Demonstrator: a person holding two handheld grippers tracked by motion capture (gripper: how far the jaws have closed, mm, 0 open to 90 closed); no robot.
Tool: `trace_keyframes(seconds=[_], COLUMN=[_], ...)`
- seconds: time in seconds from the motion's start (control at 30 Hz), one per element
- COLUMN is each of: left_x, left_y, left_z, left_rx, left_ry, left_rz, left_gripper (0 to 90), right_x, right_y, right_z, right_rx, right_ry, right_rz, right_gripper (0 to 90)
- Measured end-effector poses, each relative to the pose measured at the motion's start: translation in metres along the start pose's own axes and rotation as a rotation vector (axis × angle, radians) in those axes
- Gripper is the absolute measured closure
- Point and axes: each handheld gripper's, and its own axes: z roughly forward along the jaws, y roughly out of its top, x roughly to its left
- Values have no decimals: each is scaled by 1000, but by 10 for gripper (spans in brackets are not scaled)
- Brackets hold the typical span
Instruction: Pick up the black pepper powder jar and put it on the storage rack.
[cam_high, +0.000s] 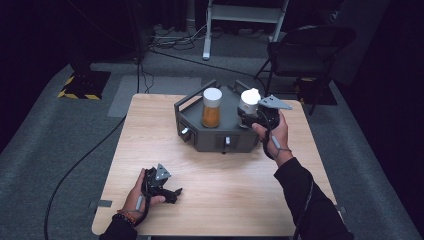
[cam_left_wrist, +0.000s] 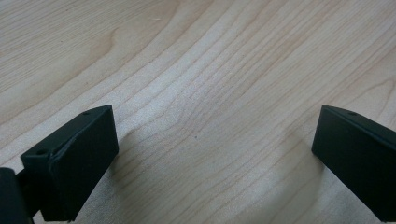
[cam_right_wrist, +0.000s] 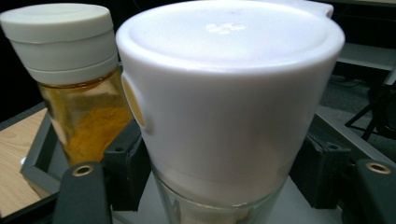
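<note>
— Wooden table (cam_high: 215, 185), grey tray (cam_high: 192, 117) at its far edge. See the white-capped jar (cam_right_wrist: 229, 107)?

— Yes, clamped in the right gripper (cam_high: 256, 117) over the tray, beside the amber jar (cam_high: 211, 107). It might knock that one or slip.

— Left gripper (cam_high: 167, 192)?

— Jaws apart, idle on the table.

— Any labels?

— No readable ones.

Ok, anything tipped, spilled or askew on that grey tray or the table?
Nothing stands out. The jar of yellow powder stands upright on the grey tray, and the white-capped jar is upright in the right tongs. The left tongs rest open on the wooden table.
</note>
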Motion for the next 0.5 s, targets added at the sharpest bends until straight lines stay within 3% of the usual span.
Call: trace_keyframes(seconds=[0.5], left_x=[0], left_y=[0], left_z=[0], left_rx=[0], left_ry=[-1], left_rz=[1], left_gripper=[4], right_x=[-3], right_y=[-3], right_z=[14], right_rx=[24], right_ry=[-25], right_rz=[18], right_gripper=[301])
